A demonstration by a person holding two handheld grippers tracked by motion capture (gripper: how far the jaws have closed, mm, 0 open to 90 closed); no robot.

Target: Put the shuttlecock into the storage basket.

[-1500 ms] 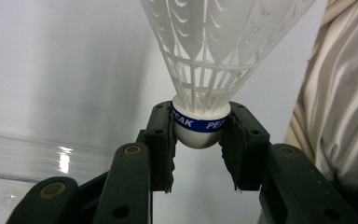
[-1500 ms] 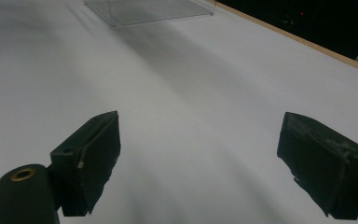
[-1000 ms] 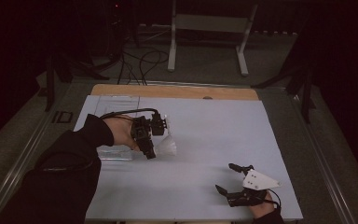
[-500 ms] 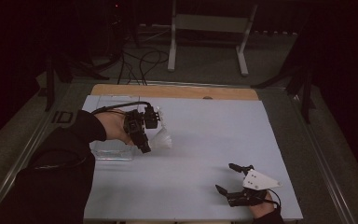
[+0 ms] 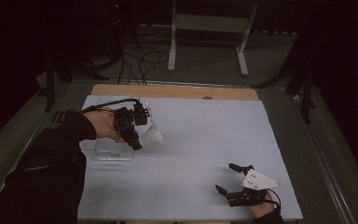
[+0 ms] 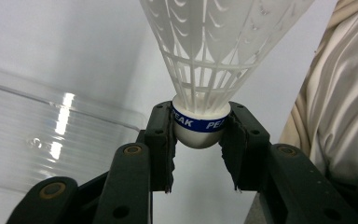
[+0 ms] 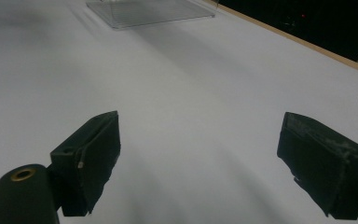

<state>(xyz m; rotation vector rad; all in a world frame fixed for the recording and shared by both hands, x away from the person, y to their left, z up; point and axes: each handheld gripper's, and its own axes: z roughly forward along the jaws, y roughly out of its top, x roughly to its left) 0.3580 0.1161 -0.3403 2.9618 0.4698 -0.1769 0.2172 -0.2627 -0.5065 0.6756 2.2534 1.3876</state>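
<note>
A white plastic shuttlecock (image 5: 151, 136) with a blue band around its cork hangs above the table at the left. My left gripper (image 5: 140, 140) is shut on its cork; in the left gripper view the black jaws squeeze the shuttlecock (image 6: 200, 126) from both sides and its skirt fans away from me. A clear plastic box (image 5: 108, 150) lies on the white table (image 5: 200, 135) just below and left of the hand, and the same clear plastic box (image 6: 37, 135) is at the left. Near the front right edge my right gripper (image 5: 228, 178) rests open, nothing between its jaws.
A wooden strip (image 5: 172, 91) runs along the table's far edge. Beyond it stand a white frame (image 5: 205, 28) and cables (image 5: 140, 56) on the floor. A beige cloth (image 6: 340, 102) hangs at the right of the left gripper view. The clear box (image 7: 144, 11) lies far ahead.
My left gripper has lifted and swung left, away from the box top, carrying the shuttlecock, whose skirt now points right. The right gripper has stayed put.
</note>
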